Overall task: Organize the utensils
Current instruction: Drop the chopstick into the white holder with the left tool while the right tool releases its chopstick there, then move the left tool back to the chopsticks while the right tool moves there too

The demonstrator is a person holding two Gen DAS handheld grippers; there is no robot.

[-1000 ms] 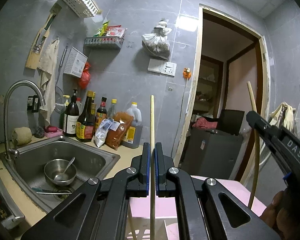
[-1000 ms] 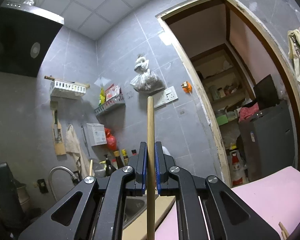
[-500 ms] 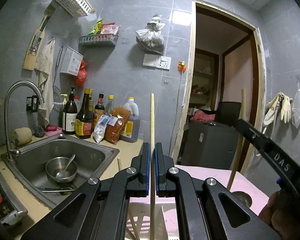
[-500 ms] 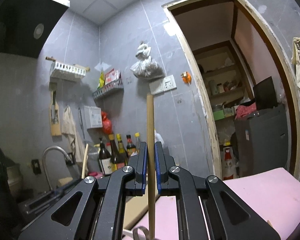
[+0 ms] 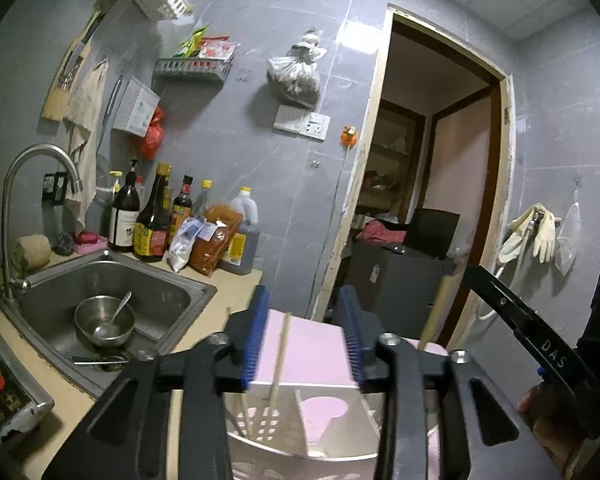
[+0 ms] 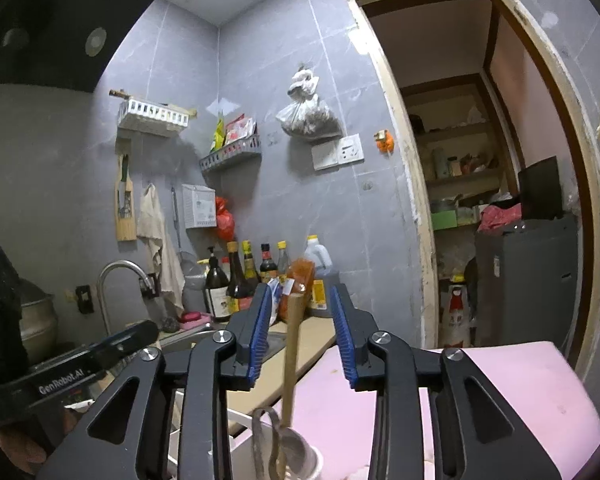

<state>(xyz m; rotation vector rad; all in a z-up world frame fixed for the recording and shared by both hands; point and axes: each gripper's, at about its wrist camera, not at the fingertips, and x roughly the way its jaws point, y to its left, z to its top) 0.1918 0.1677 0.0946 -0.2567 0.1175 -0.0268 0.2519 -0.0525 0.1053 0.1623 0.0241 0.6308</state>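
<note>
Chopstick [image 5: 281,354] near-upright, lower end in white holder [image 5: 300,446], loose between just-opened left gripper [image 5: 305,340] pads. Wooden-handled utensil [image 6: 291,354] upright in cup, right gripper [image 6: 302,336] likewise just released. Pink surface [image 6: 500,392] open rightward.

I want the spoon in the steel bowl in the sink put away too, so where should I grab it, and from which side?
Take the spoon by the free upper end of its handle, coming from above. The handle leans up past the rim of the steel bowl, while its head lies down inside, where the bowl's wall would likely block the fingers.
</note>
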